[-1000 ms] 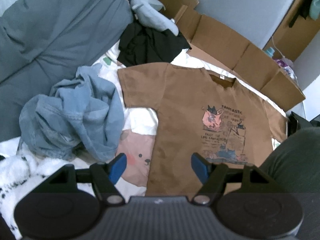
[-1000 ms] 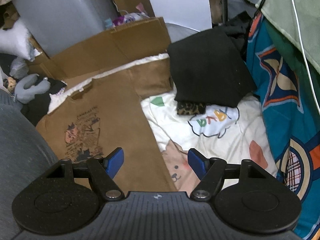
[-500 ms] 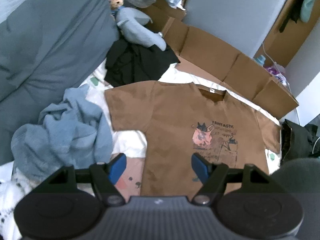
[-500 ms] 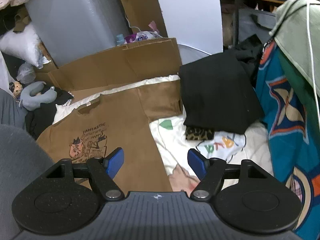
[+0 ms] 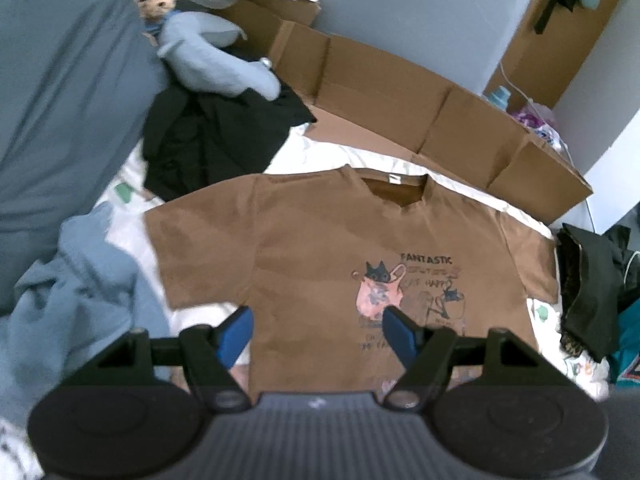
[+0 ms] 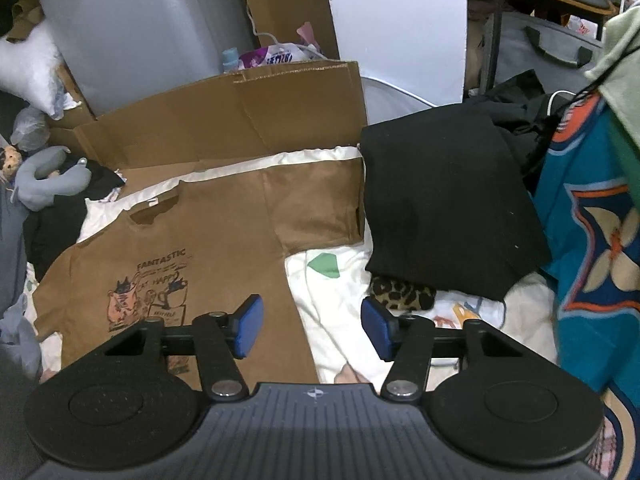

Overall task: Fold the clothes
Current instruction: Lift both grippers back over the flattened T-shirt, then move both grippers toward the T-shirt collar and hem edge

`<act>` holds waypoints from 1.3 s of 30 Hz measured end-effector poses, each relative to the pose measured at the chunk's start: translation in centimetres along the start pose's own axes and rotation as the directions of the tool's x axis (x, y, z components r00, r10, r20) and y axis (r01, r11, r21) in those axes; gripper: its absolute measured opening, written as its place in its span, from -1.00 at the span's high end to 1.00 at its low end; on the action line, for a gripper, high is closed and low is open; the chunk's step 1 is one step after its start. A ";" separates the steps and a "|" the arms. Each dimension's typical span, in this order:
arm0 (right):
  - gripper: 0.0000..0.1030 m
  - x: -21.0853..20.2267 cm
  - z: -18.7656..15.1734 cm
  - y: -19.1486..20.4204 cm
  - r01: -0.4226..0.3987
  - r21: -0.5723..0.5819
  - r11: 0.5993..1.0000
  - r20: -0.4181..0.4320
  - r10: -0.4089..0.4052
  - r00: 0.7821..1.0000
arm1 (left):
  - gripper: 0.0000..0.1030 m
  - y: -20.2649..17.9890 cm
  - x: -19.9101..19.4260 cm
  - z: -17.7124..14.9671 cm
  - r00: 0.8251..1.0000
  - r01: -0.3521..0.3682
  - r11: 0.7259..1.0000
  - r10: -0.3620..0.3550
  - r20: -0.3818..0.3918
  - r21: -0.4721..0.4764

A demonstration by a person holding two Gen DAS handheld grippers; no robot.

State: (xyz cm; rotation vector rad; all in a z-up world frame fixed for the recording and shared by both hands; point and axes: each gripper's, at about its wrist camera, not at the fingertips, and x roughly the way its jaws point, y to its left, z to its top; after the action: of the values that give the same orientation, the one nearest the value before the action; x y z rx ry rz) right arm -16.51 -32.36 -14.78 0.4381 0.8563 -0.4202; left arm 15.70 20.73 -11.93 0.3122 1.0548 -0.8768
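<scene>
We are holding the left gripper (image 5: 316, 334) above the near part of a brown T-shirt (image 5: 320, 248), its blue-padded tongs spread wide and gripping nothing. The shirt is lying flat, front up, on a white printed bedsheet (image 6: 340, 300), with the collar toward the far side and both short sleeves spread out to left and right. A cat print with the word FANTASTIC is showing on the chest, toward the right in the left wrist view.

We are holding the right gripper (image 6: 310, 328) over the shirt's right side edge, also with its tongs spread apart and empty; the left pad is hanging over brown cloth and the right pad over the bedsheet.

A flattened cardboard box (image 5: 400, 92) is standing along the far edge of the bed, just beyond the collar. To the left of the shirt a crumpled light blue garment (image 5: 84, 280) is lying in a heap, and farther off a black garment (image 5: 208, 140) is sitting with a grey plush toy (image 5: 212, 68) resting on its far side. A grey cushion (image 5: 60, 100) is filling the far left.

To the right of the shirt, a folded black garment (image 6: 448, 200) is lying just beside the right sleeve, on top of a leopard-print piece (image 6: 400, 296) that is peeking out at its near edge. A teal patterned cloth (image 6: 592, 260) is hanging at the right.
</scene>
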 end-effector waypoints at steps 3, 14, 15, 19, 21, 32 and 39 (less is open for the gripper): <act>-0.12 2.6 0.7 -0.1 0.003 0.000 1.000 -0.007 -0.003 1.000 | -0.42 -0.7 2.3 0.9 1.000 0.018 0.999 -0.018 0.002 0.033; 0.00 11.7 1.4 -0.3 0.013 -0.091 0.996 -0.032 -0.016 0.999 | -0.16 -0.8 12.2 3.9 1.000 0.001 0.997 -0.003 0.019 0.073; 0.01 12.5 1.5 -0.2 0.016 -0.104 0.994 -0.031 -0.019 0.999 | -0.12 -0.8 13.2 4.2 1.000 -0.003 0.997 0.001 0.025 0.082; 0.14 16.1 1.6 0.0 0.039 -0.136 0.990 -0.020 -0.042 0.999 | 0.11 -0.8 17.1 5.1 0.999 -0.018 0.992 0.012 0.052 0.121; 0.18 17.9 1.6 0.0 0.045 -0.140 0.989 -0.022 -0.049 0.999 | 0.26 -0.8 19.4 5.7 0.998 -0.038 0.989 0.030 0.057 0.146; 0.26 25.4 2.8 0.7 0.050 -0.186 0.981 0.015 -0.048 0.999 | 0.90 1.0 27.7 9.2 0.986 -0.163 0.973 0.152 0.074 0.166; 0.26 28.6 5.1 1.8 0.072 -0.220 0.973 0.055 -0.061 0.997 | 0.99 1.7 29.8 12.1 0.978 -0.195 0.965 0.179 0.107 0.173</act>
State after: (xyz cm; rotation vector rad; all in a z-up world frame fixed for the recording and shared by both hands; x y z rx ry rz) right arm 4.34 -38.62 -34.13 0.1925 0.8622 -0.3901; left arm 30.65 0.20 -31.81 0.5136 0.8477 -0.8101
